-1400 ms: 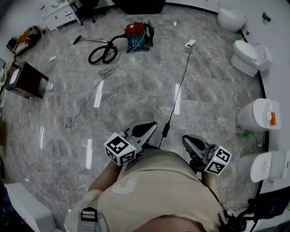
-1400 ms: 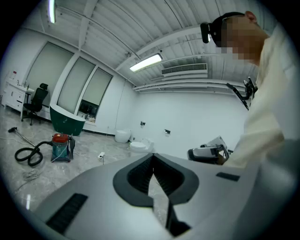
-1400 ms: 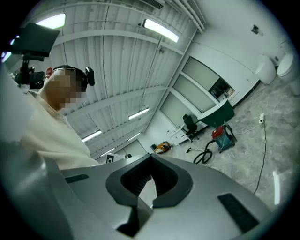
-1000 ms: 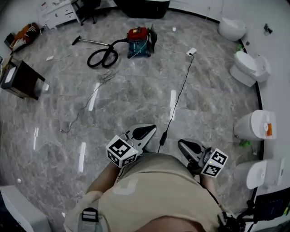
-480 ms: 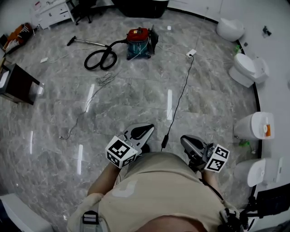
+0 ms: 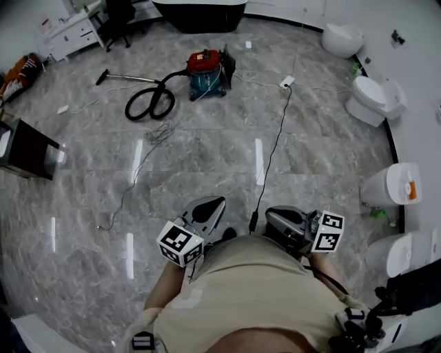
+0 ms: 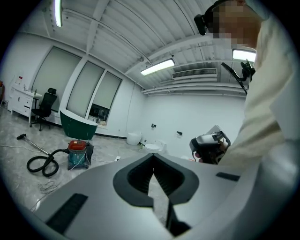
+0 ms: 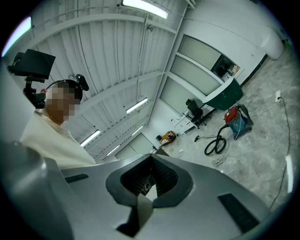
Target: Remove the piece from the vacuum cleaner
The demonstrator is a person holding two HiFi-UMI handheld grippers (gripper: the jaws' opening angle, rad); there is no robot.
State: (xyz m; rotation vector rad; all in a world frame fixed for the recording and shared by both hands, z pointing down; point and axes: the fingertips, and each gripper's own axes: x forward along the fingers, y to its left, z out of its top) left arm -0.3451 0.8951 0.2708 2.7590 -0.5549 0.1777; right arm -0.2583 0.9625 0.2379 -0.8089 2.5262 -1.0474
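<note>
I hold both tongs low in front of my body, well short of the work. The left gripper (image 7: 153, 156) has its jaws together at the tips with nothing between them, and the right gripper (image 8: 151, 157) is closed and empty as well. The vacuum cleaner (image 6: 207, 67) stands upright far ahead of me on the floor (image 6: 207, 158), well apart from both tongs, with its red lid on top of a blue-green body. In the head view a black hose (image 6: 147, 103) leaves the vacuum cleaner on its left side and lies in a loose coil just beside it. From that coil the wand (image 6: 131, 78) lies flat on the floor. Its long axis runs nearly straight across the picture, and it points left, away from the machine, ending in a dark nozzle (image 6: 101, 76). I cannot tell from here which part is loose. The floor is glossy grey marble-look tile that mirrors the strip lights. A black cable (image 6: 272, 148) runs from a white plug block (image 6: 287, 82) near the vacuum cleaner down towards my feet, and a thin wire (image 6: 148, 155) trails across the tiles to its left. White toilets (image 6: 373, 101) line the curved right wall. A dark green bathtub (image 6: 200, 12) sits at the far end, with a white cabinet (image 6: 69, 34) and an office chair (image 6: 118, 12) to its left. A dark box (image 6: 24, 148) stands at the left edge.
</note>
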